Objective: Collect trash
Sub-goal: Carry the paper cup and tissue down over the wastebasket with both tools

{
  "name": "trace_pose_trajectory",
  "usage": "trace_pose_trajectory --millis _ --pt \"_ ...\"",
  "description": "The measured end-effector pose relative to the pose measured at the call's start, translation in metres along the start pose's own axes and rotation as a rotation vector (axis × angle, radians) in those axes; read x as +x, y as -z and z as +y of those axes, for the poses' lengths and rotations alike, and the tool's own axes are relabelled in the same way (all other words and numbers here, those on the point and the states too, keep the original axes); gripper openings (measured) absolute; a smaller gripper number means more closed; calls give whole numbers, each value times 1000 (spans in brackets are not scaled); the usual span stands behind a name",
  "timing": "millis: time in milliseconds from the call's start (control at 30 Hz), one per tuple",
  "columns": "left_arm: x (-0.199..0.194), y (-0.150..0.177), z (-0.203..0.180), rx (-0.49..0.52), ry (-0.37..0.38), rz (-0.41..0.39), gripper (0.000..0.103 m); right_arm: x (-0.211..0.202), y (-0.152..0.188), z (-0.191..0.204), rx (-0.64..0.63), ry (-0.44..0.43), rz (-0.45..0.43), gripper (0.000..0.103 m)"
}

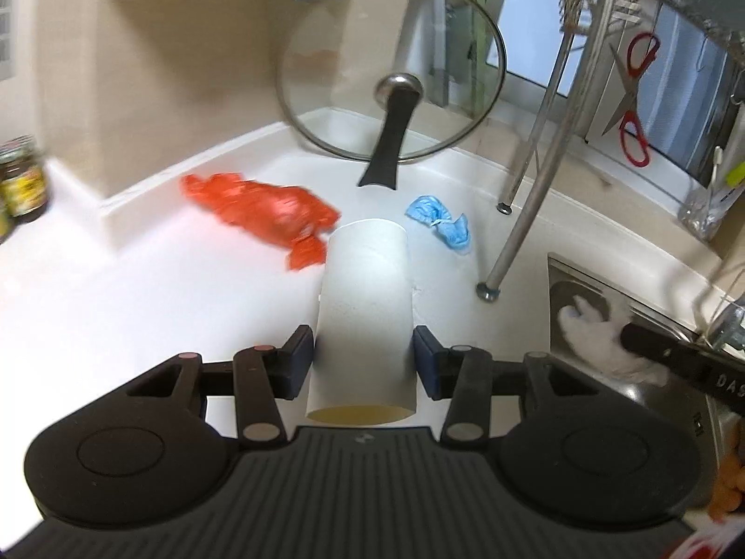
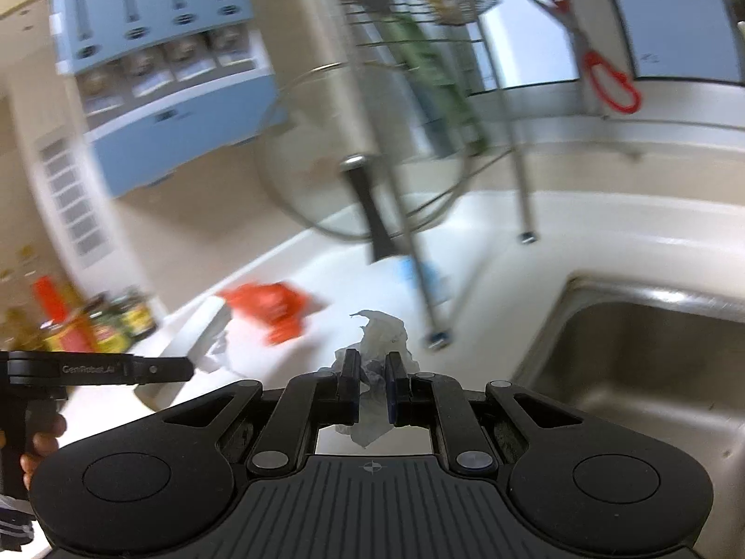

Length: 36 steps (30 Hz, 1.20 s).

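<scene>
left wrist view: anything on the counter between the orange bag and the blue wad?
Only the far end of the cardboard tube held in the left gripper pokes between orange bag and blue wad.

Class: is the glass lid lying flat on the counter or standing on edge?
On edge: the glass lid stands upright, rim on the counter, its knob facing us.

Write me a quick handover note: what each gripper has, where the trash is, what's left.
Left gripper: shut on a white paper cup.
Right gripper: shut on a crumpled clear plastic scrap.
On the counter: an orange plastic bag and a blue wad, both near the glass lid.
Done: two pieces picked up.
Left: bin them, then fetch the two remaining. No bin in view.
</scene>
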State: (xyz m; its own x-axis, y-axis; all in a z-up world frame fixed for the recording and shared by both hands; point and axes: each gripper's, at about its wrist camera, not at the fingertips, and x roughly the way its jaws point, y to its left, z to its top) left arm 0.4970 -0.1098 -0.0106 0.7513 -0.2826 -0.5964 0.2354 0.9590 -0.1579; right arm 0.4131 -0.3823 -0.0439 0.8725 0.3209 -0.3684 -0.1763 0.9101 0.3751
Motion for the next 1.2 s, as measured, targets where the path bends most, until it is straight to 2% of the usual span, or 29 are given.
trace_pose_trajectory --millis 333,567,800,1200 --pt "-126 83 33 -71 -45 -19 43 -54 71 95 -6 -191 116 11" --pt "-174 144 50 -141 -54 30 43 -78 127 128 15 -223 223 11" --pt "-180 202 63 -253 -87 108 43 -71 171 131 11 -196 327 11" --pt "-127 275 74 -417 -199 244 43 -21 241 101 -33 -136 470 11"
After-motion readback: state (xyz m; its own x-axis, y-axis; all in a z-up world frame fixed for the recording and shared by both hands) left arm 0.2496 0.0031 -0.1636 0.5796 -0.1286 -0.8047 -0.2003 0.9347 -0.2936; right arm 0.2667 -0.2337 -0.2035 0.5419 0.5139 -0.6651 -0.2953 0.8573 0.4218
